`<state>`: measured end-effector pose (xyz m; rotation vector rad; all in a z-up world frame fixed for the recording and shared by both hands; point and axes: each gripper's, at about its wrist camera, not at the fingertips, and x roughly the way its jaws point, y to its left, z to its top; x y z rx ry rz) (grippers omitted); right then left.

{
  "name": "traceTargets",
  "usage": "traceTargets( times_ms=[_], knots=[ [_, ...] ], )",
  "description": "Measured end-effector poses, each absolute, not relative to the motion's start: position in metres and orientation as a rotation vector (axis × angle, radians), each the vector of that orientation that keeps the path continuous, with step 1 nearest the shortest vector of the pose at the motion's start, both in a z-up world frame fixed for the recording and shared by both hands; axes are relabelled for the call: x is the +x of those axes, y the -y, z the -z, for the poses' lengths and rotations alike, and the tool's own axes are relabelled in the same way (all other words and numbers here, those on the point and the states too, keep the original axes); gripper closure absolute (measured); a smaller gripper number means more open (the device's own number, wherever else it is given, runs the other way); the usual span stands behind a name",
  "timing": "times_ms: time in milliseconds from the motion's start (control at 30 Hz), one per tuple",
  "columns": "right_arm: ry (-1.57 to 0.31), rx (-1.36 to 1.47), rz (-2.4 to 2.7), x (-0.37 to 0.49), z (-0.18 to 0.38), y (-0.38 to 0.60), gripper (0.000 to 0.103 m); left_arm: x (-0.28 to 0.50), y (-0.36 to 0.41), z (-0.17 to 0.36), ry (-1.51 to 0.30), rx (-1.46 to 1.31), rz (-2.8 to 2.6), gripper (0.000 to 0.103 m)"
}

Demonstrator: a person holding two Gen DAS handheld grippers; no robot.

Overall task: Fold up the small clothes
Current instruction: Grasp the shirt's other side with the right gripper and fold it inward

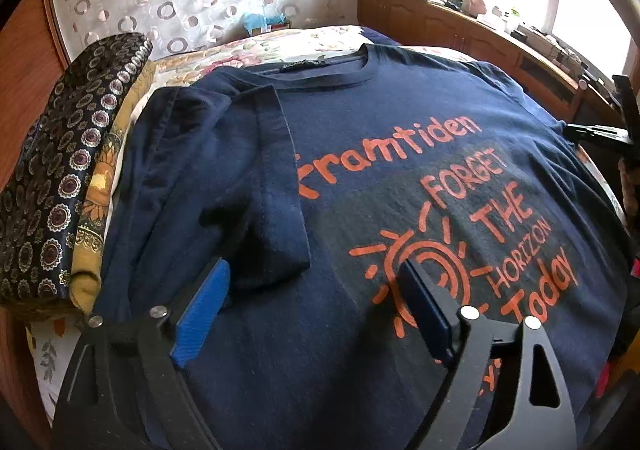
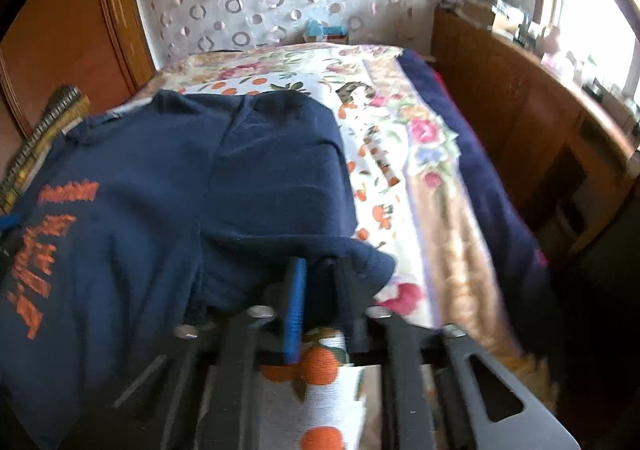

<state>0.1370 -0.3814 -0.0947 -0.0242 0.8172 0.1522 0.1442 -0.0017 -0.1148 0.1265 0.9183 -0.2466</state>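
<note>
Navy T-shirt spread across the floral bed | left gripper jaws wide apart above its print | right gripper clamped on a sleeve near the bed's right edge

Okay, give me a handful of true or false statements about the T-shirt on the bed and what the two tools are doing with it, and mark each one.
1. The navy T-shirt lies print side up on the bed. True.
2. The left tool is clamped on the shirt's collar. False: its jaws stand open over the lower chest, pressing on nothing.
3. One sleeve is already folded in over the shirt's body. True.
4. The right tool is shut on the T-shirt's edge. True.
5. The print on the shirt is white. False: the lettering and sun are orange.
6. The bedspread under the shirt is plain grey. False: it is floral, with oranges and flowers.
</note>
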Motion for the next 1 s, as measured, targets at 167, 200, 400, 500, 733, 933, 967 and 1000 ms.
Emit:
traceTargets(
  times_ms=[167, 200, 400, 500, 733, 933, 967, 1000],
  knots=[
    [-0.747, -0.053, -0.158, 0.129, 0.083, 0.378, 0.101, 0.147, 0.003, 0.116, -0.920, 0.132, 0.245, 0.011],
    [-0.724, -0.051, -0.164, 0.125, 0.077, 0.375, 0.101, 0.147, 0.003, 0.116, -0.921, 0.131, 0.244, 0.011],
    [-0.626, -0.049, -0.256, 0.111, 0.055, 0.347, 0.101, 0.149, 0.005, 0.117, -0.920, 0.132, 0.244, 0.011],
    [-0.623, -0.067, -0.326, 0.107, 0.057, 0.324, 0.101, 0.149, 0.004, 0.117, -0.920, 0.132, 0.244, 0.011],
    [-0.731, -0.138, -0.429, 0.103, 0.104, 0.280, 0.101, 0.149, 0.004, 0.117, -0.920, 0.131, 0.244, 0.011],
    [-0.765, -0.103, -0.415, 0.112, 0.114, 0.288, 0.101, 0.149, 0.006, 0.116, -0.917, 0.135, 0.238, 0.011],
    [-0.760, -0.099, -0.399, 0.111, 0.111, 0.291, 0.093, 0.149, 0.005, 0.116, -0.914, 0.137, 0.235, 0.011],
    [-0.754, -0.095, -0.385, 0.109, 0.105, 0.291, 0.078, 0.148, 0.005, 0.115, -0.907, 0.139, 0.237, 0.011]
  ],
)
